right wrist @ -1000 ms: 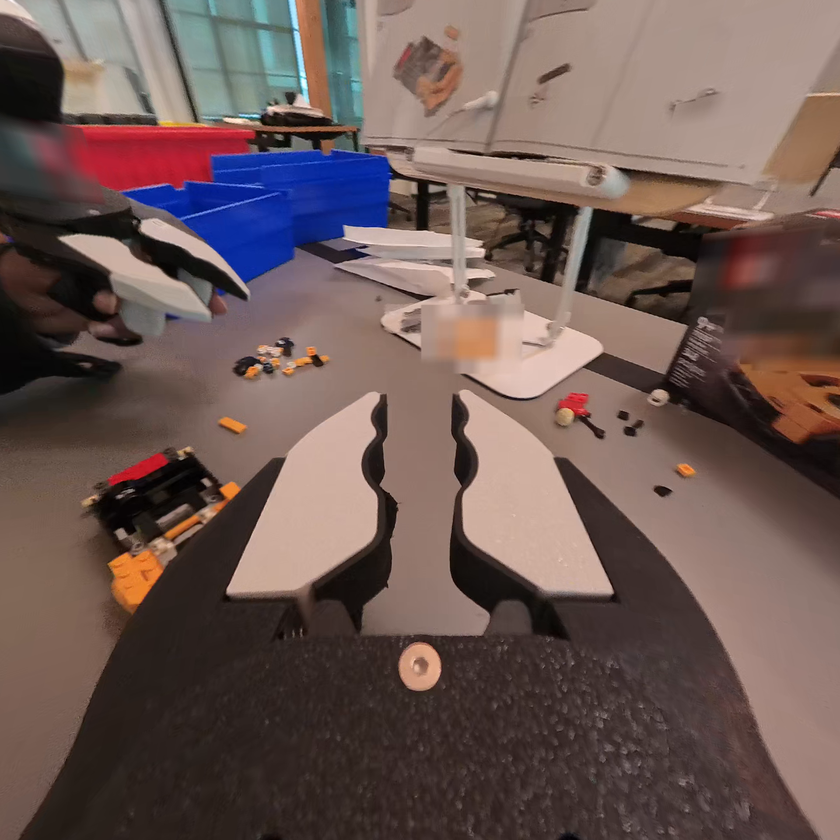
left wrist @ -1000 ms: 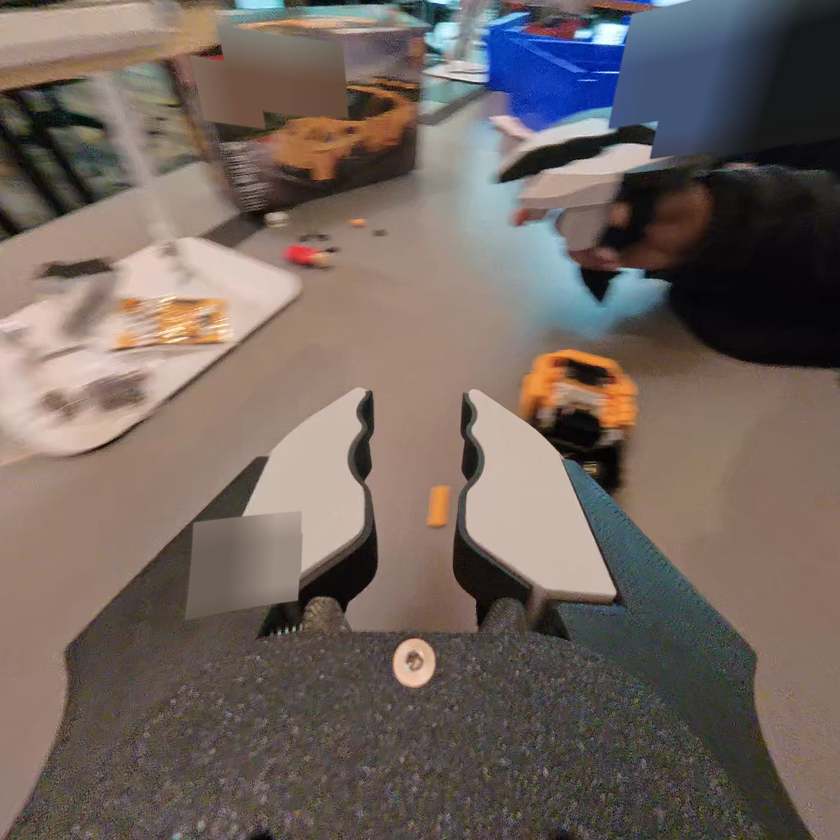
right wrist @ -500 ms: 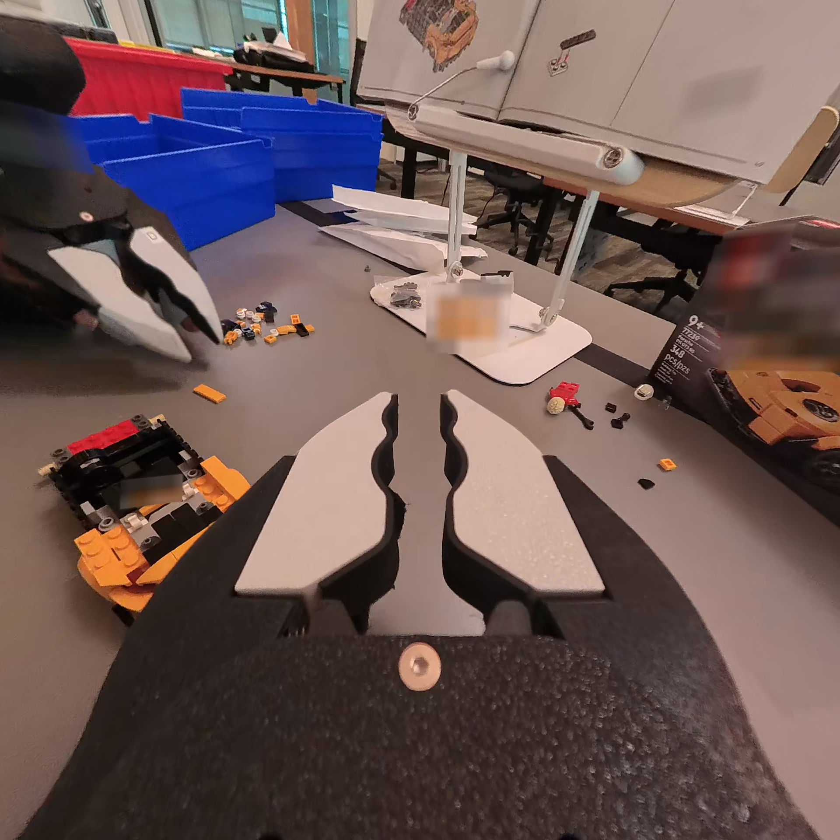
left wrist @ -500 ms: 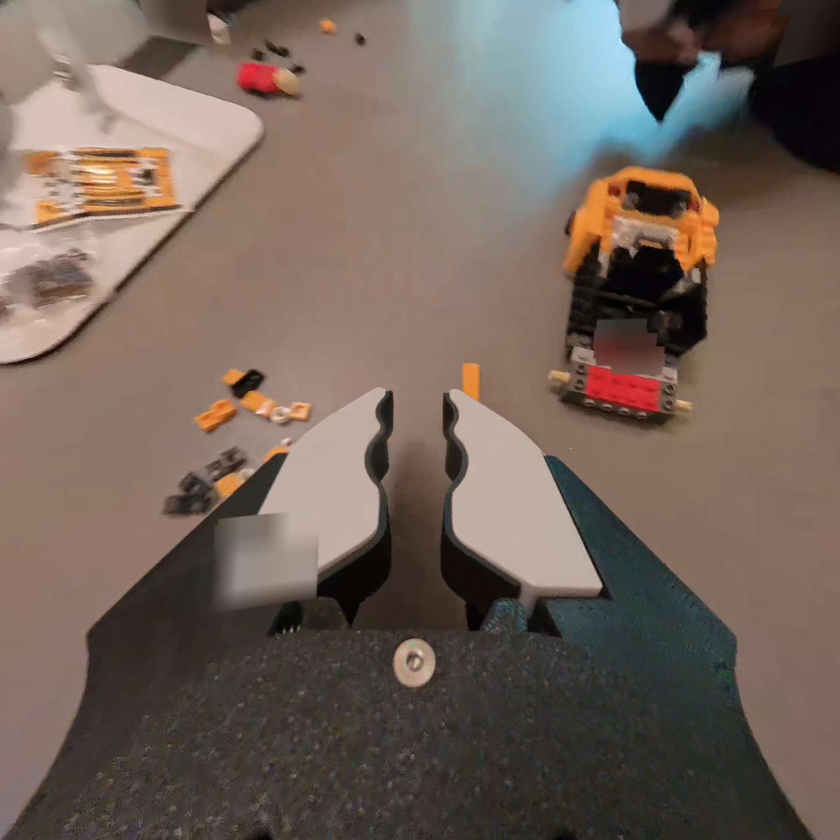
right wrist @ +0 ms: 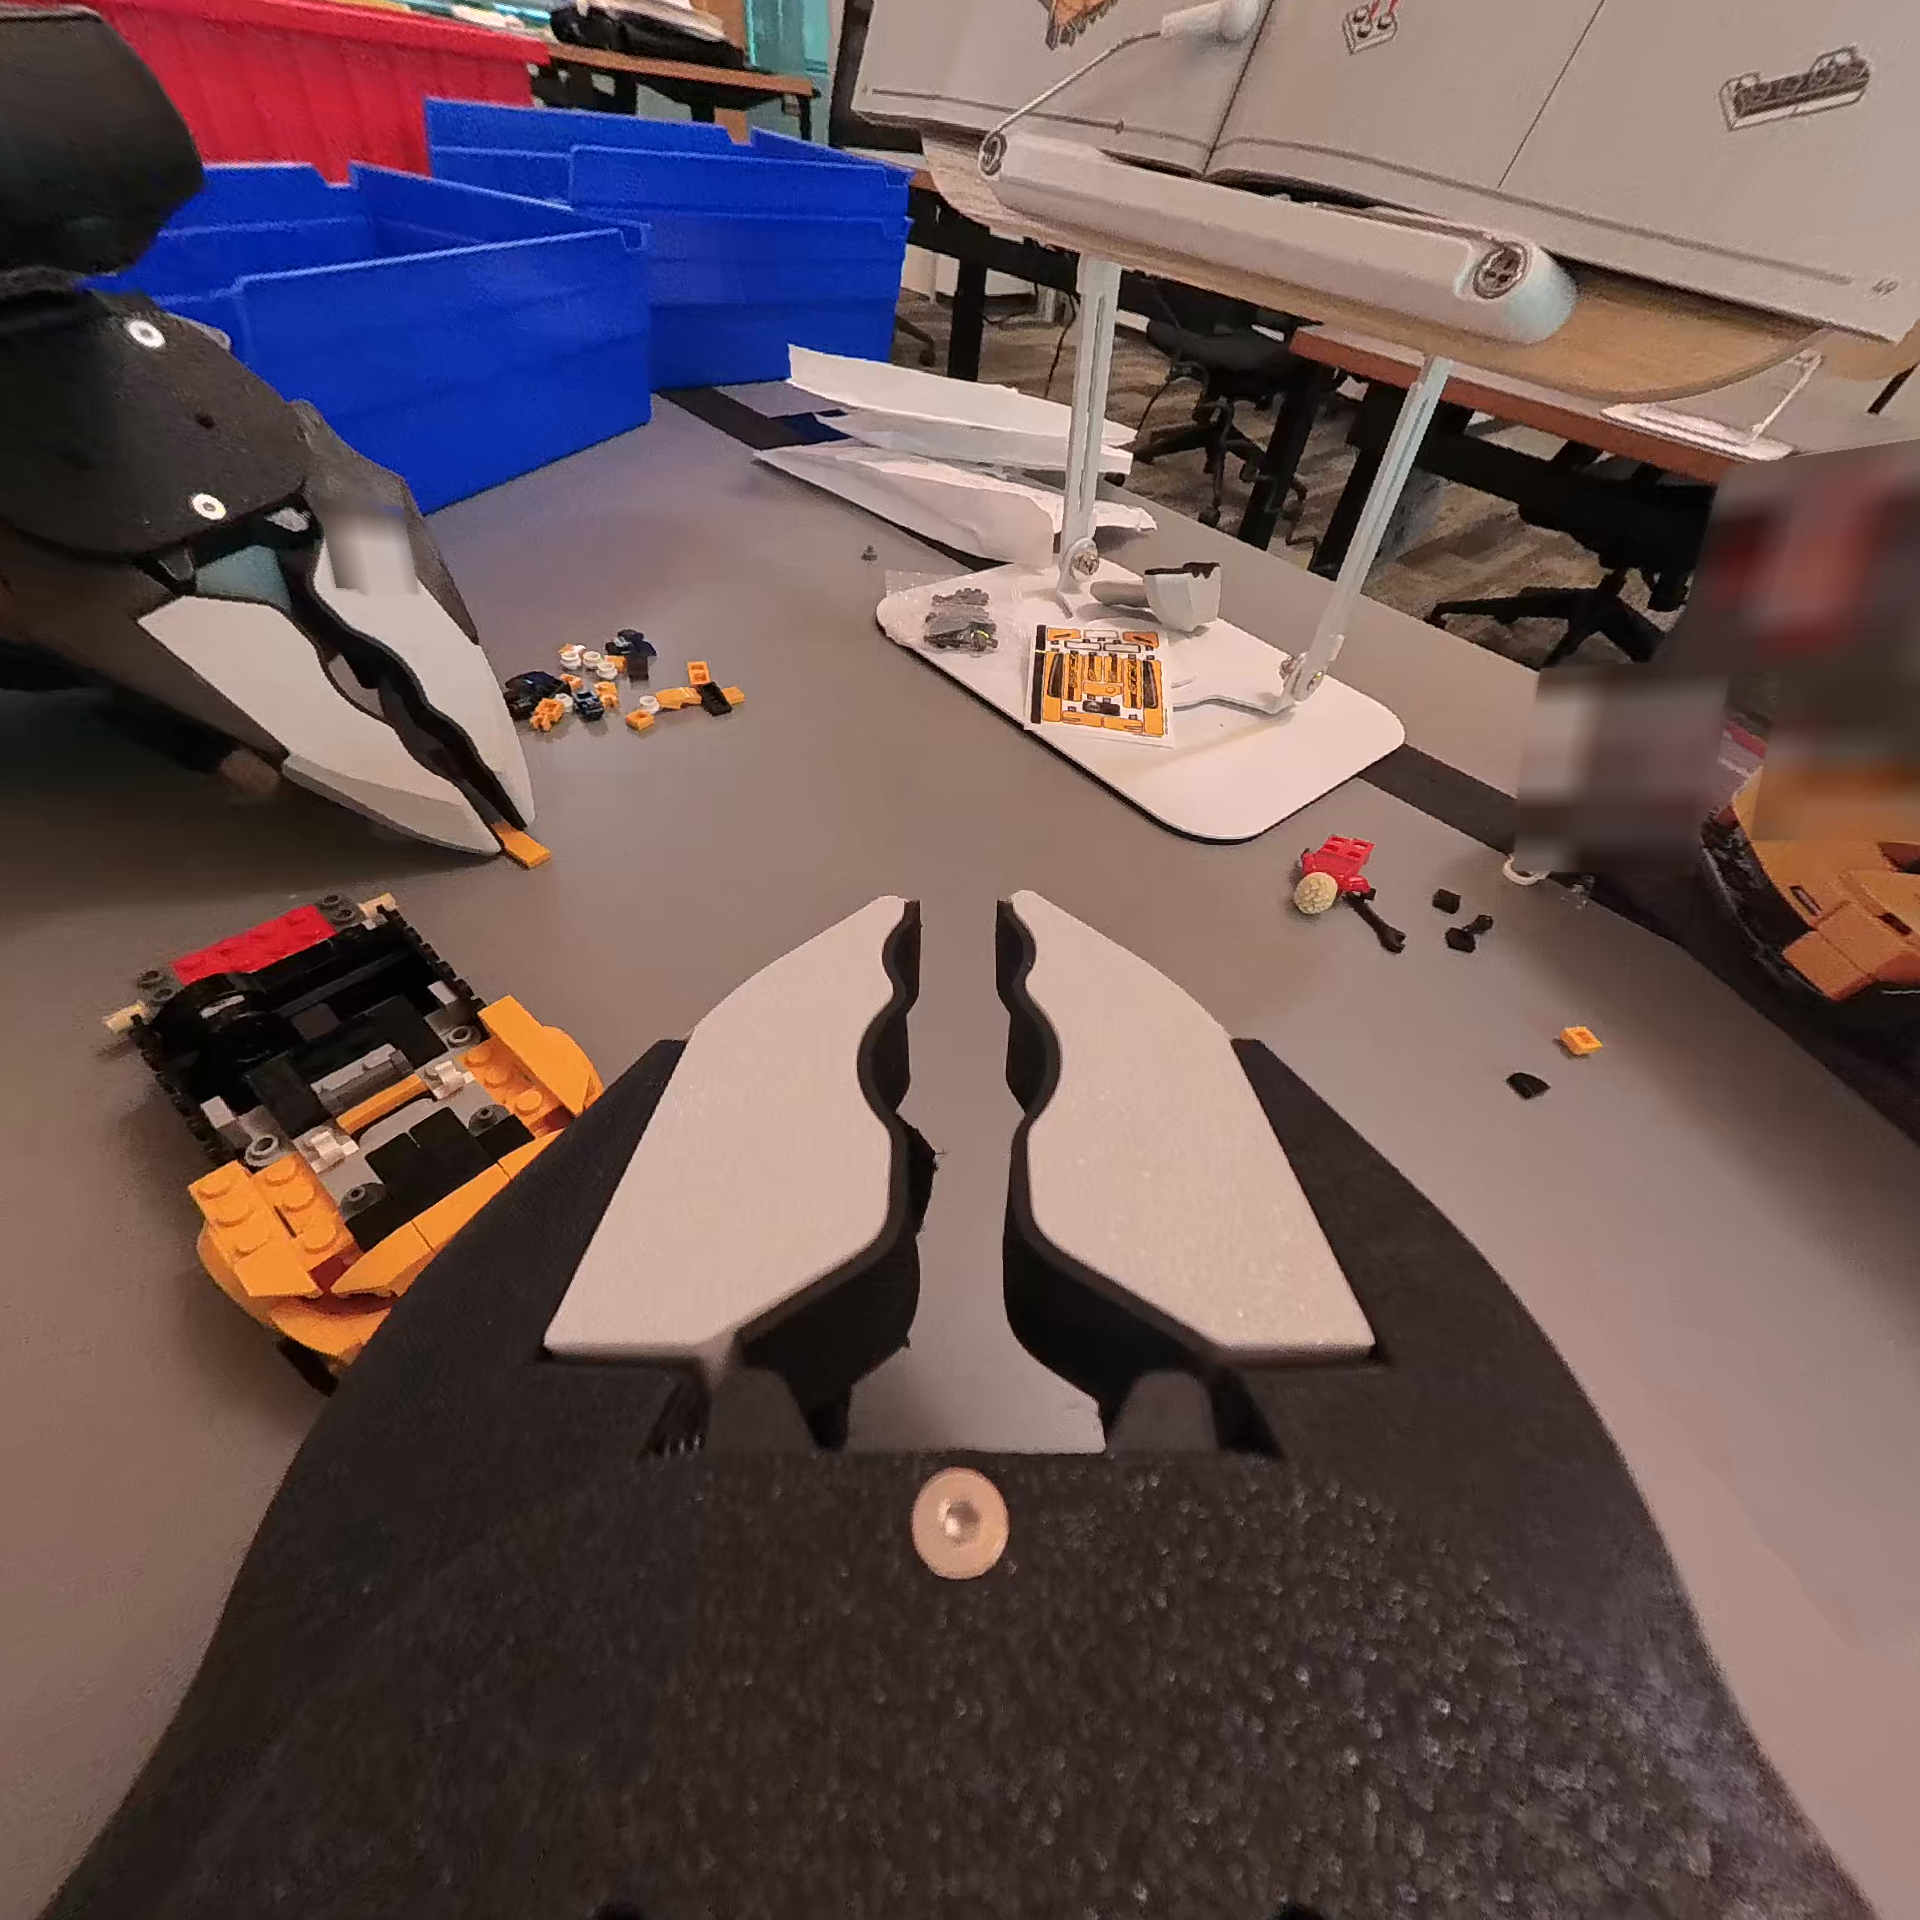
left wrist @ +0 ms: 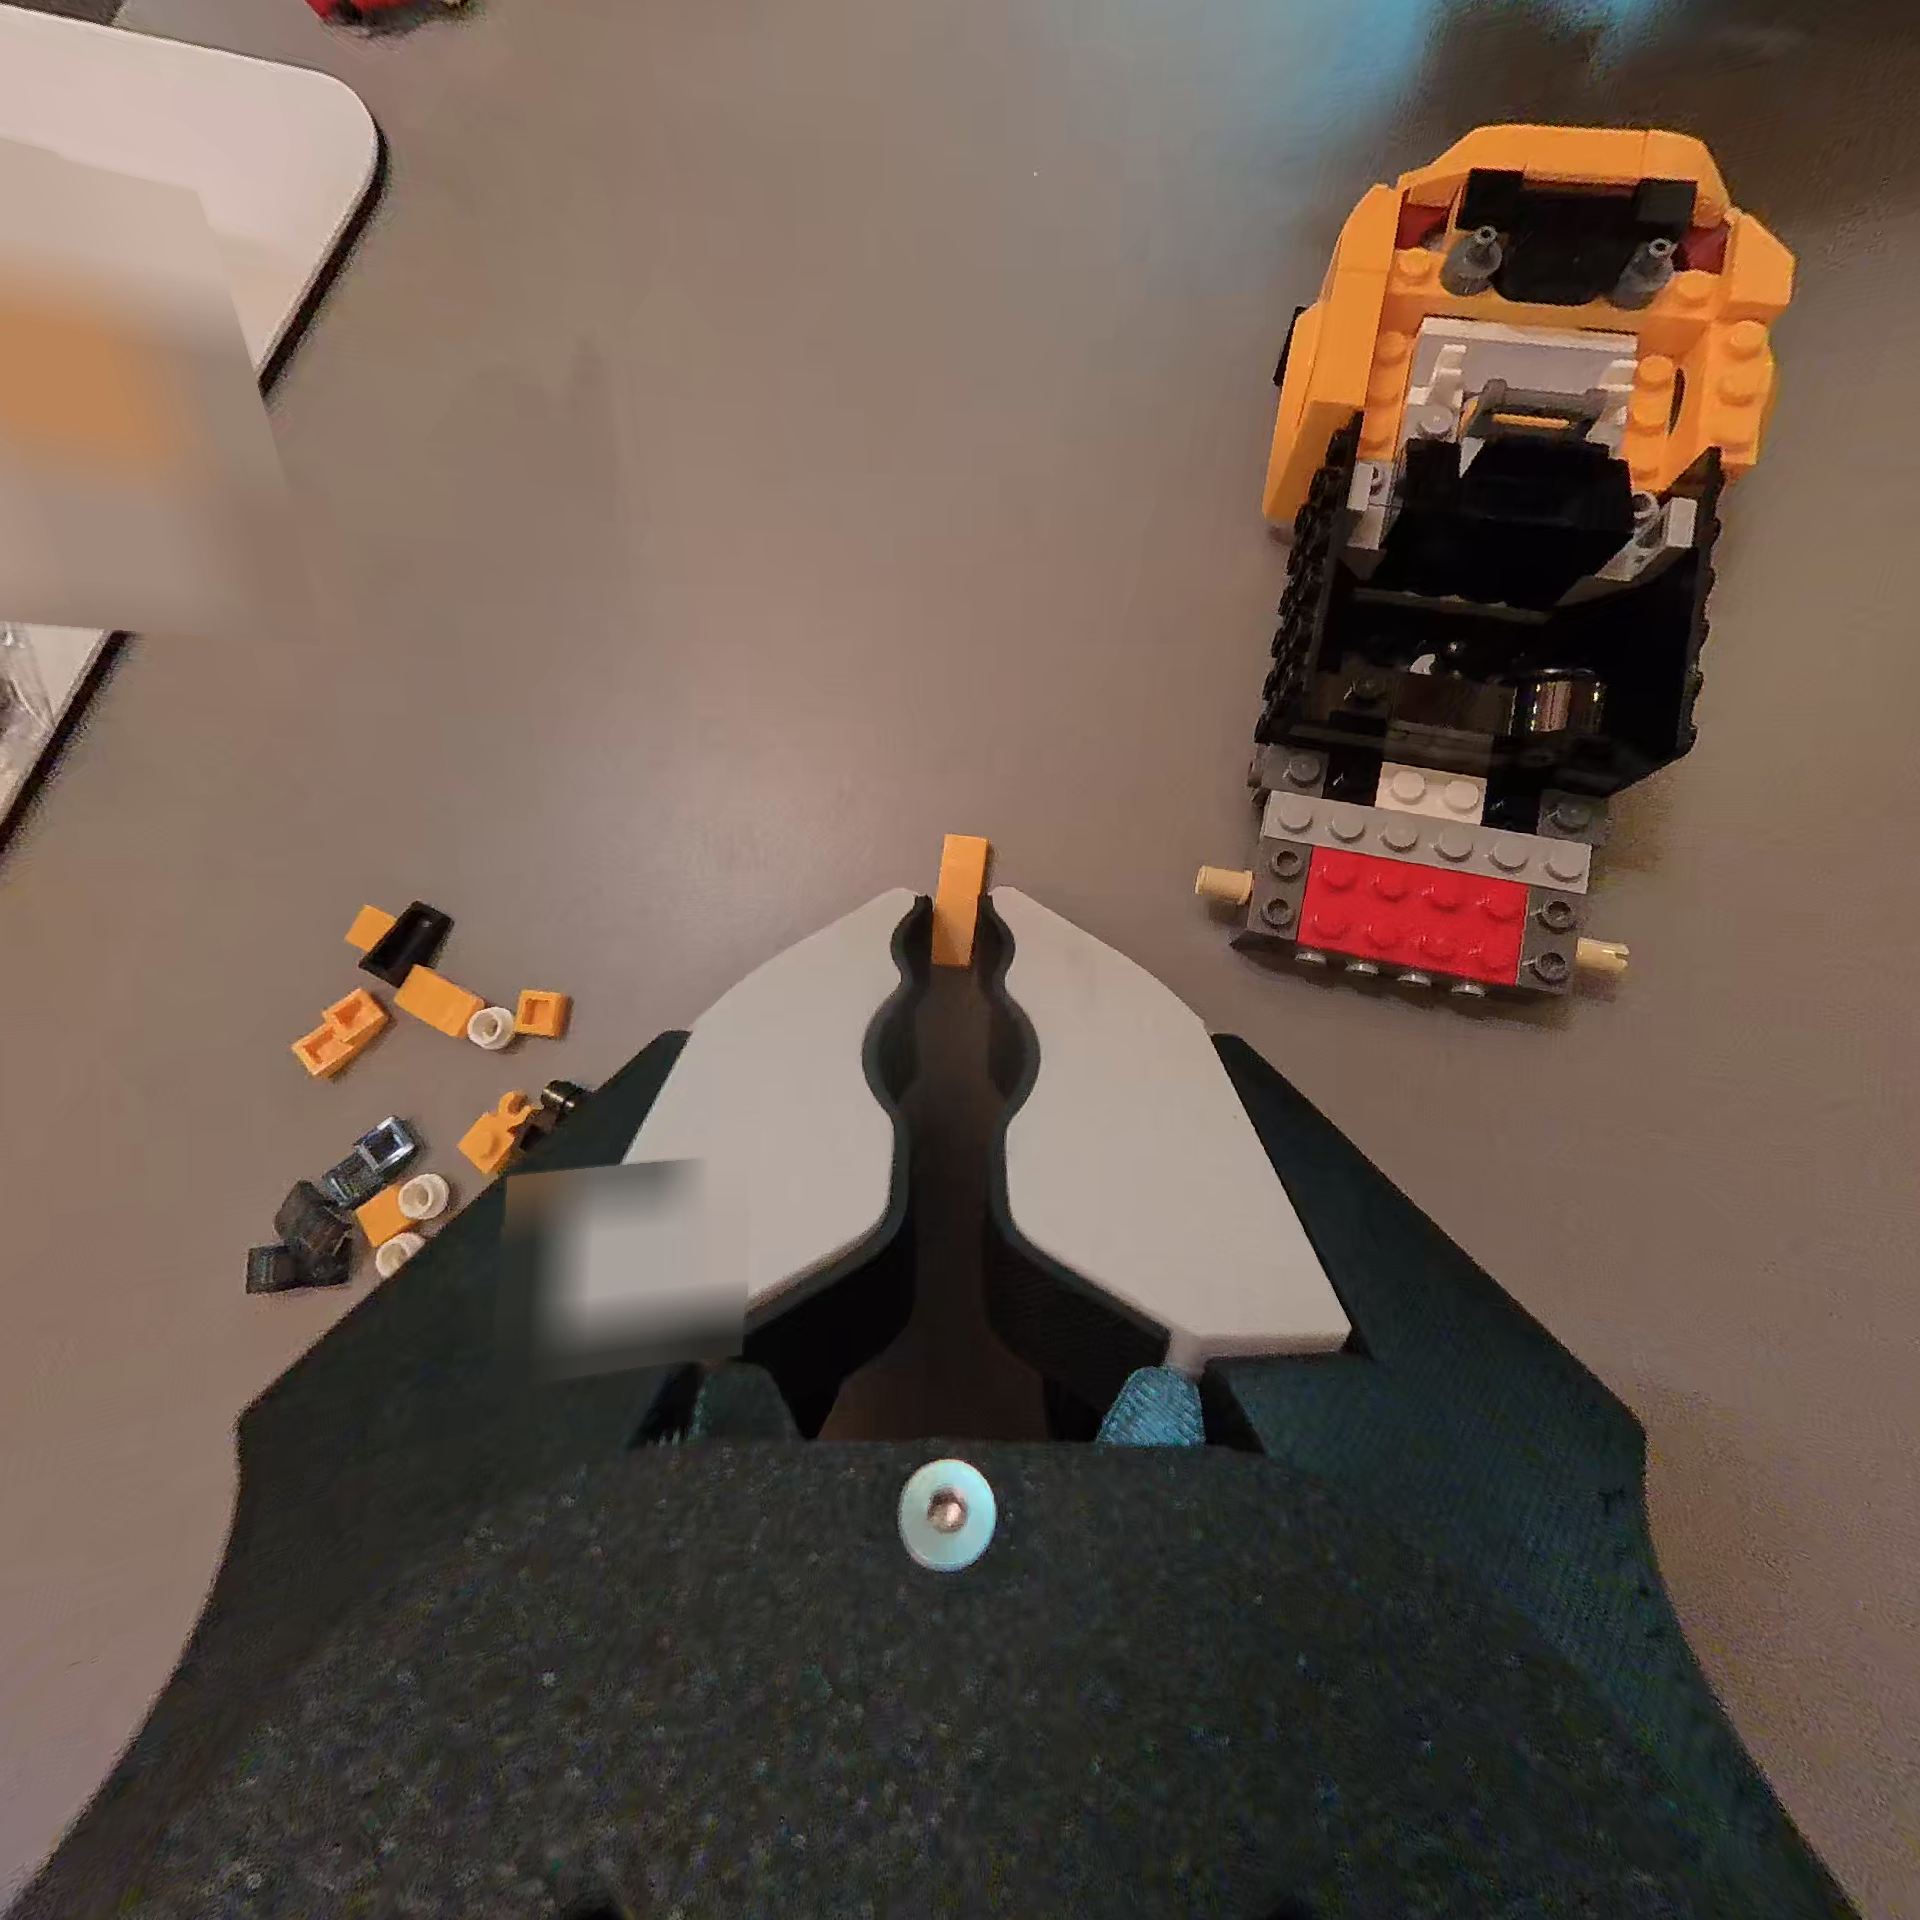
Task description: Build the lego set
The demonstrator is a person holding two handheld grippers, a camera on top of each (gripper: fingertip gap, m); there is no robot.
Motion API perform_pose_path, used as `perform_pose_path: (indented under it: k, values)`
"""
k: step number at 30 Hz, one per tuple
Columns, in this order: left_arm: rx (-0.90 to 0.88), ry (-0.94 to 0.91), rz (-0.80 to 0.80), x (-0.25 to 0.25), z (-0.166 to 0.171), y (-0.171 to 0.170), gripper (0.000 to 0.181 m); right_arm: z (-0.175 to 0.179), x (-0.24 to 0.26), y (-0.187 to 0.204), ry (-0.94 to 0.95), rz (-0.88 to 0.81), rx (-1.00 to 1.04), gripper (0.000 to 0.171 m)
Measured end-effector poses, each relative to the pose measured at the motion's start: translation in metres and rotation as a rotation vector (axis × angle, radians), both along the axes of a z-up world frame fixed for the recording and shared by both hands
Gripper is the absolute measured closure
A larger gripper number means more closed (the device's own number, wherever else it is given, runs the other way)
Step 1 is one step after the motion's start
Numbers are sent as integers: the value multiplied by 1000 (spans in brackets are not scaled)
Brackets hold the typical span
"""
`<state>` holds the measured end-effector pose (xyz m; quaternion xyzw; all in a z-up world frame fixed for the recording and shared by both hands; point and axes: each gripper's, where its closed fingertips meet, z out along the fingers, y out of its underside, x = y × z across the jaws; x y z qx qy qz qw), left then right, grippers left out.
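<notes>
Pinching orange plate (left wrist: 958, 902) at tips of left gripper (left wrist: 956, 914), low on table (left wrist: 831, 468), likely for pickup | right gripper (right wrist: 958, 909) slightly spread, empty, hovering clear | half-built car (left wrist: 1496, 582) near, right of plate | loose parts (left wrist: 416, 1081) left.

No legible text in either view. Writing-bearing items: sticker sheet (right wrist: 1103, 686), orange and black, on the white stand base (right wrist: 1247, 769) – print too small to resolve. Box (right wrist: 1818, 831) at bench right edge – label blurred over. Open booklet (right wrist: 1455, 114) on stand – only drawings discernible
</notes>
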<state>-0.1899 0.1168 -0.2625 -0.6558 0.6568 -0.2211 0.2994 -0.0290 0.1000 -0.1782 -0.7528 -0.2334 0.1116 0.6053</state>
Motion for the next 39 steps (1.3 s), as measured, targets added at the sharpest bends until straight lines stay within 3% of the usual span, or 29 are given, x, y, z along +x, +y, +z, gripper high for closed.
perform_pose_path:
  k: [3,6,11,17,25,39]
  values:
    - [26,22,-4,1,1,0,174,0,0,0,11,-1,-3,158]
    - [-39,-95,-25,14,23,-14,174,1,1,0,21,-5,-2,158]
    - [-123,-187,-151,47,69,-69,175,0,3,2,38,-10,-15,158]
    - [-114,-2,-227,69,47,-113,174,1,3,1,38,-6,-20,160]
    - [-44,81,-228,72,30,-114,174,-2,-2,0,31,17,-38,161]
    - [-57,78,-216,72,29,-117,174,-6,-6,-1,24,36,-54,162]
